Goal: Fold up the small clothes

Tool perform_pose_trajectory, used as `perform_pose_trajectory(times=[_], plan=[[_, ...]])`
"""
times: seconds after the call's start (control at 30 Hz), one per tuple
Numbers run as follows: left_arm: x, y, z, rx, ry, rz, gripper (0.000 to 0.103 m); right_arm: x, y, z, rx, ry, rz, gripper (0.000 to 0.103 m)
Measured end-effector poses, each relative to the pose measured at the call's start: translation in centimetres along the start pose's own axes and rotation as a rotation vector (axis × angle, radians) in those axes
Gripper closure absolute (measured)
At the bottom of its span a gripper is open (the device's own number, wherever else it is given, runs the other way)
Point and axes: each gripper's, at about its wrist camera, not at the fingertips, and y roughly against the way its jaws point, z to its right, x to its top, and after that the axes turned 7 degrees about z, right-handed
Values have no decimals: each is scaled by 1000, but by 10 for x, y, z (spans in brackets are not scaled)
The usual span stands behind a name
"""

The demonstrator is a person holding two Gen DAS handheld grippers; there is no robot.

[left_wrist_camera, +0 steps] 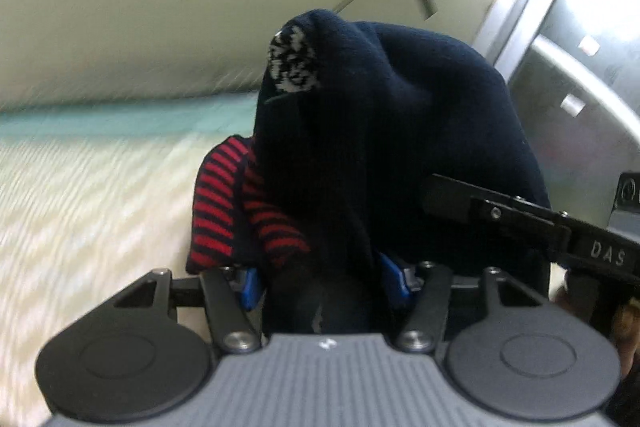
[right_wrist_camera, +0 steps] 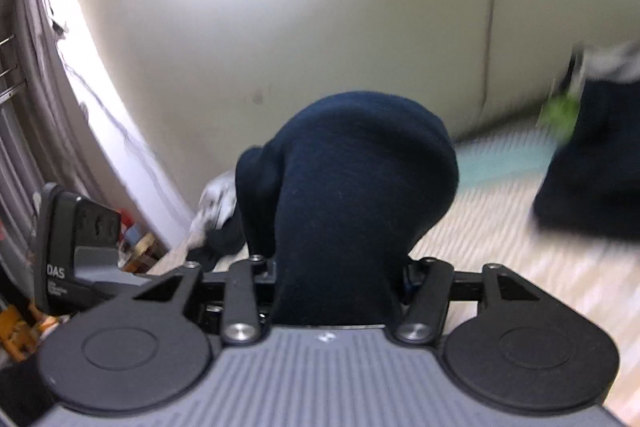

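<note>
Left gripper (left_wrist_camera: 324,283) and right gripper (right_wrist_camera: 332,287) each clamped on navy cloth (left_wrist_camera: 360,131): keep level, lower together onto bed (left_wrist_camera: 92,187), avoiding striped piece (left_wrist_camera: 224,203).

A dark navy knitted garment (left_wrist_camera: 360,131) hangs bunched and lifted off the pale woven bedding, draped in a soft hump with a fold falling down its middle. Near its top on the left sits a patch of white-and-dark speckled pattern. Below and to the left, a part banded in red and navy stripes (left_wrist_camera: 224,203) hangs down beside the plain navy cloth; it may be a sleeve or cuff of the same piece, though the blur makes that hard to tell. From the other side, the navy cloth (right_wrist_camera: 348,179) shows as a rounded, plain mound, gathered narrow at its lower end.
</note>
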Motion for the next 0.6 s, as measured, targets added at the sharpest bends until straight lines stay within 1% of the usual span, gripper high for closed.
perform_pose_trajectory(times=[0.13,0.2,0.3,0.37,0.4,0.43,0.47,0.5,0.53,0.57,0.6], plan=[[65,-36,56,-65,-94,101,49,62,28,34,-34,14,138,49],[88,-58,81,-92,-121,123,49,91,40,57,-58,1,196,49],[111,-103,106,-113,-153,131,49,119,49,98,-112,-37,248,49],[116,-145,109,-118,-131,88,49,126,45,126,-167,-71,243,49],[115,-166,107,-112,-114,58,49,127,39,141,-207,-89,224,48],[112,-189,106,-96,-101,25,49,124,30,157,-260,-101,193,48],[107,-215,103,-65,-93,-27,49,122,21,171,-315,-113,151,48],[100,-234,98,-34,-90,-69,43,115,7,189,-389,-138,85,46],[94,-244,94,-41,-76,-64,33,105,-3,206,-431,-159,43,52],[92,-247,92,-41,-67,-45,30,98,-6,214,-434,-162,45,54],[92,-247,91,-50,-74,-39,29,95,-6,215,-424,-149,57,54]])
